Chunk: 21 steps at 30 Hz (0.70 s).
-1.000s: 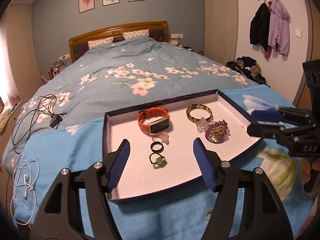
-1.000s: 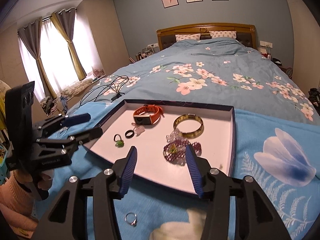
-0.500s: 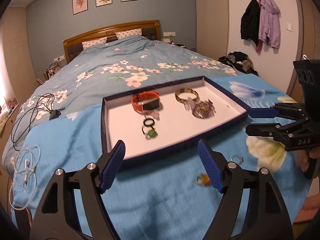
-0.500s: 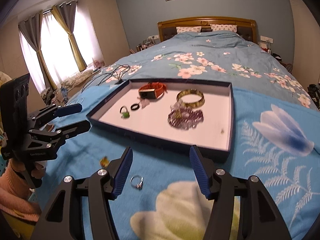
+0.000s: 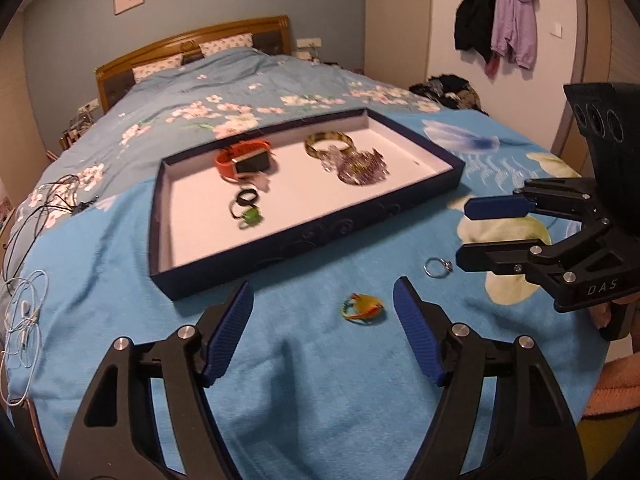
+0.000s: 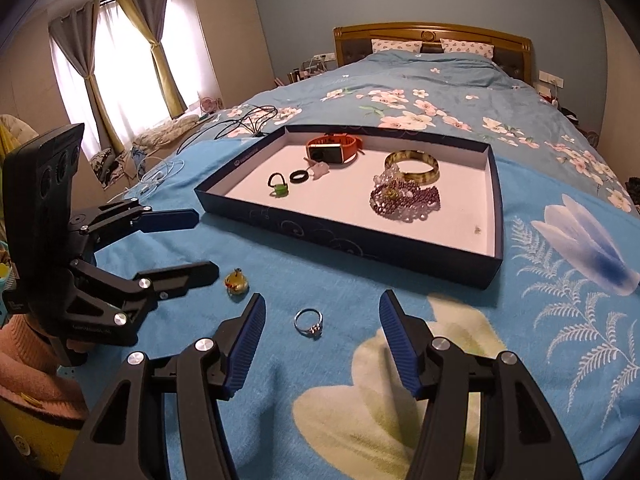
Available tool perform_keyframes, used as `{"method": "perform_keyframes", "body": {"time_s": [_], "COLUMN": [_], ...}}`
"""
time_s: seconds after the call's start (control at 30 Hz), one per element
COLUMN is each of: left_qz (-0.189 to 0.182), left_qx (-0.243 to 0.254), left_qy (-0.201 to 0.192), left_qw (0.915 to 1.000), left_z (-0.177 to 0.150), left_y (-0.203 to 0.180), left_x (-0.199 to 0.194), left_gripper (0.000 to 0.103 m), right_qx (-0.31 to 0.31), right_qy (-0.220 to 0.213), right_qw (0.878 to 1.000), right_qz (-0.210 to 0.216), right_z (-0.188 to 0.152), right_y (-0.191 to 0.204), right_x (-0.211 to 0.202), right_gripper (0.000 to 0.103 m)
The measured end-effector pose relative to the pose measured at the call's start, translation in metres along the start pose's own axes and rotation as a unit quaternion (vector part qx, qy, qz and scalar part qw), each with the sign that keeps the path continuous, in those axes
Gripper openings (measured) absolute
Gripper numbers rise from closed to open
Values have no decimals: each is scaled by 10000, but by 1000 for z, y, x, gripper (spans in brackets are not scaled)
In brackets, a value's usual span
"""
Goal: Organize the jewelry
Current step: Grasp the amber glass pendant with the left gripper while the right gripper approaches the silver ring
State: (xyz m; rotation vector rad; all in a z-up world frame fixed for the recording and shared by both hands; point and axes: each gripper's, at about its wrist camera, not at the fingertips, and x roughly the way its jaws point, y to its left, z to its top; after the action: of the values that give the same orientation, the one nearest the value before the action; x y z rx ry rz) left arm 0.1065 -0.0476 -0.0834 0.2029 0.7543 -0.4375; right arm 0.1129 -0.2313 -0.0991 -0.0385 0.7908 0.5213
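Your left tongs (image 5: pixel 323 307) closing, empty, yellow ring (image 5: pixel 362 308) just ahead; your right tongs (image 6: pixel 322 320) spread, silver ring (image 6: pixel 308 322) between tips.

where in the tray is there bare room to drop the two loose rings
The tray is bare along its near strip, from the green ring across to below the purple beaded bracelet, and in its near right corner. Its far half is crowded: orange watch, black ring, bangle. The silver ring and yellow ring lie on the blanket.
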Motion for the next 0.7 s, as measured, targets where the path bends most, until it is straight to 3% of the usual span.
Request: {"method": "perform_keyframes", "body": {"time_s": [0.23, 0.4, 0.7], "left_qz": [-234, -405, -509], "left_qx": [66, -23, -124], "left_qy": [318, 609, 627], "left_qw": [9992, 9973, 9967], "left_z": [2, 3, 2], "left_y": [-9, -9, -5], "left_x": [16, 32, 33], "left_gripper": [57, 40, 21], "right_qx": [46, 67, -55], "right_qy": [57, 87, 243], "right_qw": [10000, 9999, 9997], "right_qz": [13, 20, 3], "right_z": [-2, -2, -2], "right_y": [-1, -1, 5], "right_x": [1, 3, 9], "right_gripper": [57, 57, 59]}}
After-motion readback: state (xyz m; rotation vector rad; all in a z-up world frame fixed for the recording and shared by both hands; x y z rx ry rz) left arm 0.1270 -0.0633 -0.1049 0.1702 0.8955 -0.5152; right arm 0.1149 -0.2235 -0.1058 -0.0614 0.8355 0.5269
